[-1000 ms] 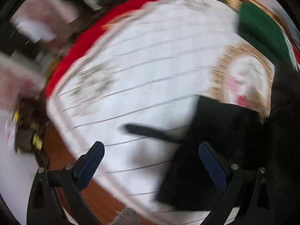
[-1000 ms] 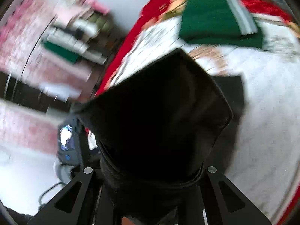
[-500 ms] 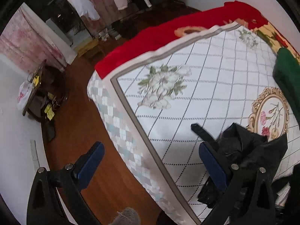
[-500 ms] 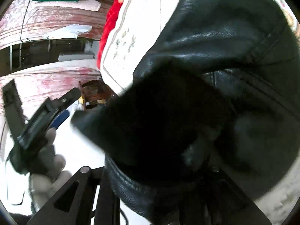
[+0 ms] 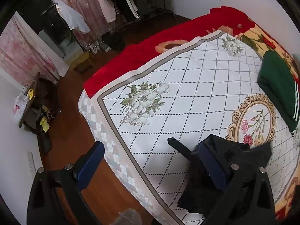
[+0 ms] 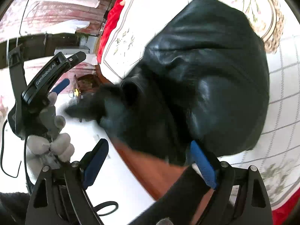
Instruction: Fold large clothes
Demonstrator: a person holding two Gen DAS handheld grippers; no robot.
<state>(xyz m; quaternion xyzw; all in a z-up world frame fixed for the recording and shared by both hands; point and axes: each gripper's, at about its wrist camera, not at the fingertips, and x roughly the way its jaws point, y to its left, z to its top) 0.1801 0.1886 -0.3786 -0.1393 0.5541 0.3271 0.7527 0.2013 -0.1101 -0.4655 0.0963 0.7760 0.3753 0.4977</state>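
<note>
Left wrist view: a bed (image 5: pixel 187 86) fills the centre and right of frame, covered w/ a white quilt in a dotted diamond grid, one flower print mid-frame, a gold-framed floral oval at right. A red blanket (image 5: pixel 168 43) runs along its far edge. Brown wood floor at lower left; pink curtains (image 5: pixel 24 56) and a clothes rail w/ hanging garments along the top; a low dark table w/ clutter at far left. One folded green garment (image 5: pixel 277 86) w/ white stripes lies at the right edge of the bed. The black jacket (image 5: pixel 230 161) sits crumpled at lower right on the quilt, one strap poking out to the left. Left gripper (image 5: pixel 150 166) is spread wide, 2 blue pads, nothing between them; the right pad overlaps the jacket's edge, contact unclear.

Right wrist view: the jacket (image 6: pixel 210 71) fills the centre, shiny black leather w/ creases, lying on the quilt near the bed's corner; part hangs blurred over the edge toward centre-left. Right gripper (image 6: pixel 150 161) gapes wide, holds nothing; the right pad sits by the jacket's lower edge. At left, 1 grey-gloved hand (image 6: pixel 50 140) grips the other gripper's handle.
</note>
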